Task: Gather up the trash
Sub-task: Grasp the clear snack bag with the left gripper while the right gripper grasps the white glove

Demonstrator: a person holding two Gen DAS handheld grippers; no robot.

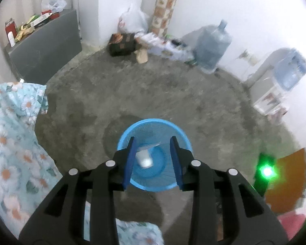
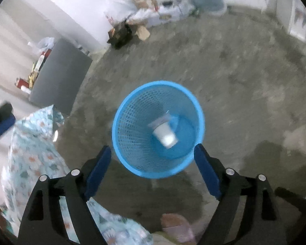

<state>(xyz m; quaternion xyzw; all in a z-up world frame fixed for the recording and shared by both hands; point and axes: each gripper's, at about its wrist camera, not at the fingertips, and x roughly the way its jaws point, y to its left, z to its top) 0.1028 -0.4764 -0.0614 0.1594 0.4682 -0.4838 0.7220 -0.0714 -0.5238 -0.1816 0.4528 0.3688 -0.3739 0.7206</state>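
Observation:
A blue mesh waste basket (image 1: 153, 122) stands on the concrete floor, also in the right wrist view (image 2: 132, 110). A white plastic cup (image 2: 165, 132) lies tilted inside it, blurred; it also shows in the left wrist view (image 1: 144, 158). My left gripper (image 1: 153, 140) is open and empty, held above the basket's mouth. My right gripper (image 2: 153, 149) is open wide and empty, above the basket's near rim. The left gripper's blue finger shows at the left edge of the right wrist view (image 2: 0, 122).
A floral cloth (image 1: 12, 132) covers something on the left. A grey cabinet (image 1: 44, 49) with clutter stands at the back left. Bags and boxes (image 1: 136, 38), a water jug (image 1: 212, 47) and a white dispenser (image 1: 275, 85) line the far wall. An orange object (image 1: 285, 183) is at right.

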